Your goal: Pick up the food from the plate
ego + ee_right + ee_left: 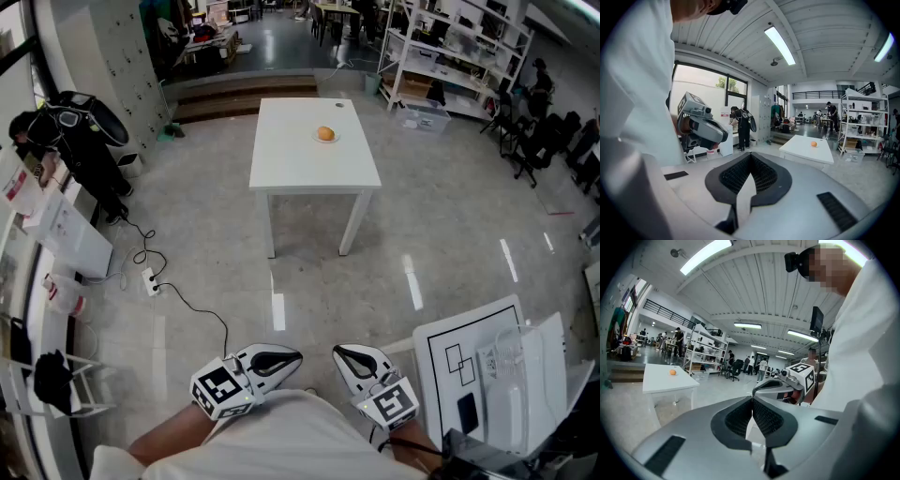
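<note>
An orange round food item [325, 133] lies on a small white plate [325, 140] on a white table [300, 159] far ahead of me. It also shows as an orange dot [672, 372] in the left gripper view and an orange dot [813, 144] in the right gripper view. My left gripper [292, 356] and right gripper [339, 353] are held close to my body, far from the table, their tips pointing at each other. Both are shut with nothing between the jaws, as seen at the left gripper [752, 399] and the right gripper [750, 157].
A power strip with black cables [155, 279] lies on the floor to the left. A white stand with a marked board [469, 361] is at my lower right. Shelving [450, 47] and office chairs [539, 141] stand at the far right, steps [244, 94] behind the table.
</note>
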Tool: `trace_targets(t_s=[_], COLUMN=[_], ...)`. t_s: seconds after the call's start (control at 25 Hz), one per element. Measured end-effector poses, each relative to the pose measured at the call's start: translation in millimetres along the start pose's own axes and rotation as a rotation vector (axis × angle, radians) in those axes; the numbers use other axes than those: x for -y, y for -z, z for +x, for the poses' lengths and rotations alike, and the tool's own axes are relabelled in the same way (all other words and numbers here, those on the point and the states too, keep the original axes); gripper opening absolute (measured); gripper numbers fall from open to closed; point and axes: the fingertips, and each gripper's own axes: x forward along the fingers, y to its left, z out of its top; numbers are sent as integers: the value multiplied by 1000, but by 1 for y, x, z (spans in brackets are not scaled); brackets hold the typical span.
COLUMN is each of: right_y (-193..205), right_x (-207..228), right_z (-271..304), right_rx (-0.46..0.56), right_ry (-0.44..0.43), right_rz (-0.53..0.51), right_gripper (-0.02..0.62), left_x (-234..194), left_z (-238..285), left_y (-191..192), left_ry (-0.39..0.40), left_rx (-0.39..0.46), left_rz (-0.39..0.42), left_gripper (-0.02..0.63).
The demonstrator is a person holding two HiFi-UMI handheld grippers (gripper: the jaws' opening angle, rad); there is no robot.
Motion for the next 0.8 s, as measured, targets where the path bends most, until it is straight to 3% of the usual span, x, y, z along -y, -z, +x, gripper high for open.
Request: trace_targets(t_s=[0.56,0.8], right_y=[53,49], right_x=[32,52], right_z=[-20,1], right_rx=[19,5], right_ry=[-38,-46], right_rz=[43,99], right_gripper=[14,15], left_x=[-1,-33], left_z=[40,41], left_y=[2,-6], left_ry=[-31,-59], left_rx=[2,14], left_rz=[-14,-40], left_gripper=[12,14])
